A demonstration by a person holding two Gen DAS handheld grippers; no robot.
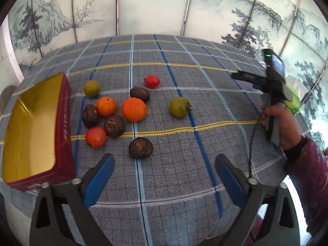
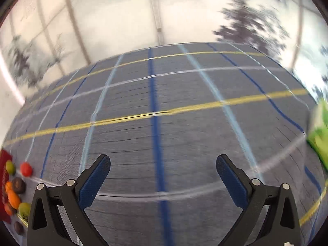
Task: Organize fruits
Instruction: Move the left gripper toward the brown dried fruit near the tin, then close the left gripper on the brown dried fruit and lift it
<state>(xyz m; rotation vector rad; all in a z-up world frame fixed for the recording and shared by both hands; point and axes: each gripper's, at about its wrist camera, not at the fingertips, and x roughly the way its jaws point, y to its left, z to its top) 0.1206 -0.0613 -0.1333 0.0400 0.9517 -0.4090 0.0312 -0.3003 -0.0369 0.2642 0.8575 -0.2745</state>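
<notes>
Several fruits lie on the plaid tablecloth (image 1: 184, 164): two oranges (image 1: 134, 109), two red fruits (image 1: 95, 137), two green fruits (image 1: 179, 107) and several dark brown wrinkled fruits (image 1: 140, 147). An empty red box with a gold inside (image 1: 30, 131) stands at the left. My left gripper (image 1: 164, 166) is open and empty, just short of the nearest brown fruit. My right gripper (image 2: 163, 167) is open and empty over bare cloth; it also shows in the left wrist view (image 1: 244, 75) at the right. The fruits show at the far left of the blurred right wrist view (image 2: 14, 198).
A green and white packet (image 1: 295, 100) lies at the table's right edge, also in the right wrist view (image 2: 319, 135). Painted screen panels (image 1: 164, 6) stand behind the table. A cable (image 1: 251, 143) hangs from the right gripper.
</notes>
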